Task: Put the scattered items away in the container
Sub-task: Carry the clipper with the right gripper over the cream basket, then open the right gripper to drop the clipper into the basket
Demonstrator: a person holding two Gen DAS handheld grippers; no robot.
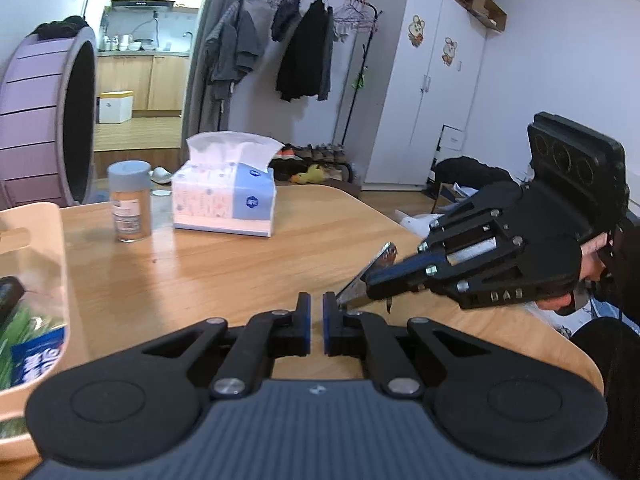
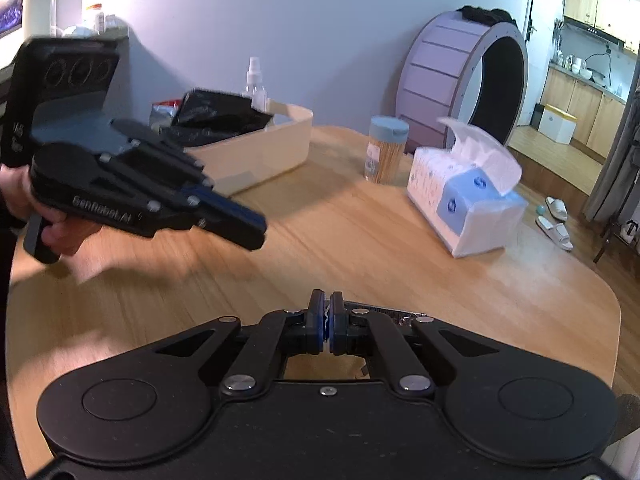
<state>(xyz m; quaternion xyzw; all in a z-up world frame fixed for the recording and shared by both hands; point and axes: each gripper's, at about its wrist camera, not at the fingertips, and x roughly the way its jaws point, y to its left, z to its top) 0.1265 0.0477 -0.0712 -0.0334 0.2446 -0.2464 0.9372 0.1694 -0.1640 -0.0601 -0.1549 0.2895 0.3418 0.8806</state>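
Observation:
My right gripper is shut on a flat silvery foil packet and holds it tilted just above the wooden table. In the right wrist view the packet shows only as a thin edge beside the shut right gripper. My left gripper is nearly shut and empty, close to the packet's lower end; it also shows in the right wrist view. The beige container stands at the table's left and holds a black bag, a spray bottle and snack packs.
A tissue pack and a grey-lidded toothpick jar stand at the far side of the table. A purple cat wheel, a clothes rack and a wardrobe stand behind.

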